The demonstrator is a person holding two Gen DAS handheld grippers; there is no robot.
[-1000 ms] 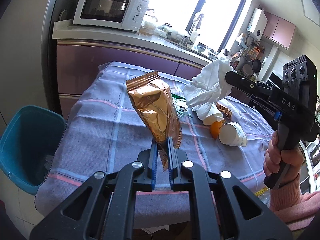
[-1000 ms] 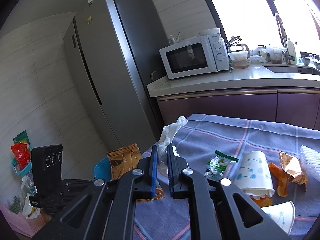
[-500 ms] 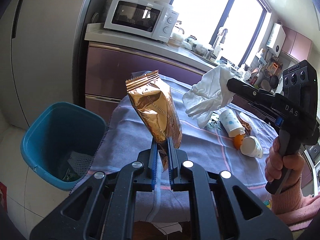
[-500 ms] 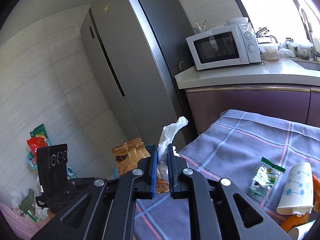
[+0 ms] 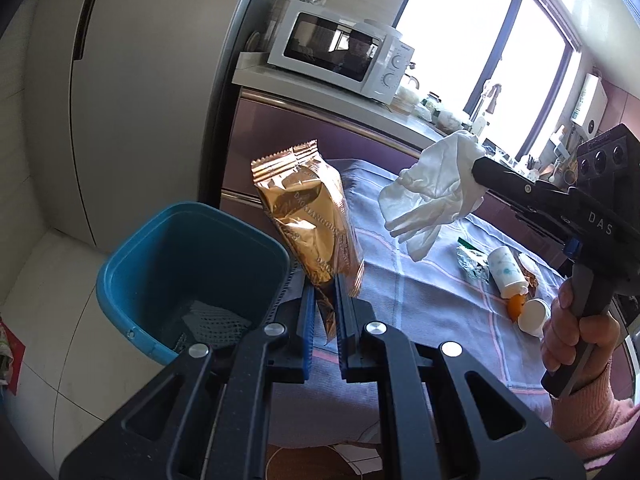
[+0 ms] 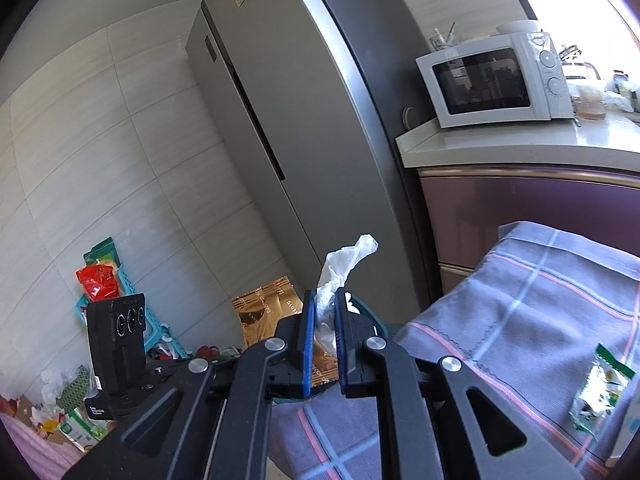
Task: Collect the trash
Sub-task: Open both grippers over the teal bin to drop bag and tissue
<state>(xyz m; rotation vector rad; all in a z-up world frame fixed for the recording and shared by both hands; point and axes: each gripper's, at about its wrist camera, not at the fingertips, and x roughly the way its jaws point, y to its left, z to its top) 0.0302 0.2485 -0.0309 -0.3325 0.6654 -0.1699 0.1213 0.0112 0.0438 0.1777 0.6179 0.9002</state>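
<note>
My left gripper is shut on a gold snack wrapper and holds it upright over the table's left edge, just right of a blue trash bin on the floor. My right gripper is shut on a crumpled white tissue, also seen in the left wrist view, held above the table to the right of the wrapper. The wrapper also shows in the right wrist view, with the bin mostly hidden behind my fingers.
On the purple checked tablecloth lie a green-silver wrapper, two paper cups and orange peel. A fridge stands behind the bin, a counter with a microwave beyond. Packets and a crate sit by the wall.
Both grippers have swung left with their loads, off the table's middle toward the bin. The bin now sits larger and closer under the left gripper.
</note>
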